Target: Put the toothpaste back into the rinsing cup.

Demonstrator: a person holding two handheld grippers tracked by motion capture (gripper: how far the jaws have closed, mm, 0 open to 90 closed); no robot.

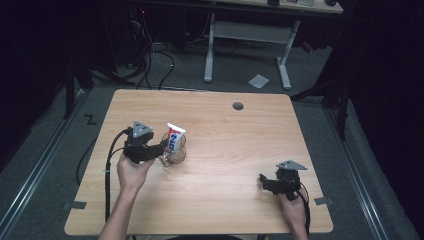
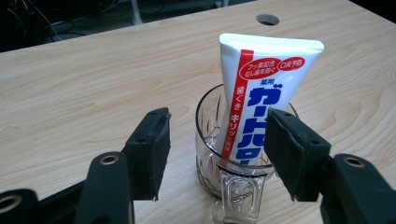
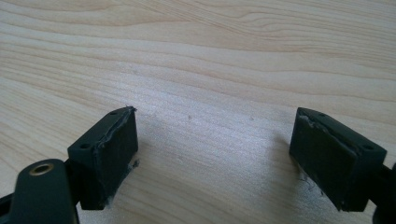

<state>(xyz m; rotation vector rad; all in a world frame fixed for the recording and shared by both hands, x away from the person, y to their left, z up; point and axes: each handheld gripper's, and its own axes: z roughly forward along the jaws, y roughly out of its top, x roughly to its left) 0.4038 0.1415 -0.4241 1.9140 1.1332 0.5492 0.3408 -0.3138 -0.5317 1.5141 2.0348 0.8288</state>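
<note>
Two grippers are working over the bench (image 1: 225, 150). Left gripper (image 2: 215, 140) is hovering with jaws released, spread either side of the glass mug (image 2: 233, 177), not touching it; the toothpaste tube (image 2: 261, 98) is standing tilted inside the mug, just beyond the jaws. Right gripper (image 3: 212, 149) is sitting low, jaws released, bare wood between them.

White toothpaste tube (image 2: 261, 88) with red stripe and blue lettering, standing tilted, cap end down, inside clear glass mug (image 2: 232, 179), mug upright on wooden table (image 1: 235, 145), well left of its centre
</note>
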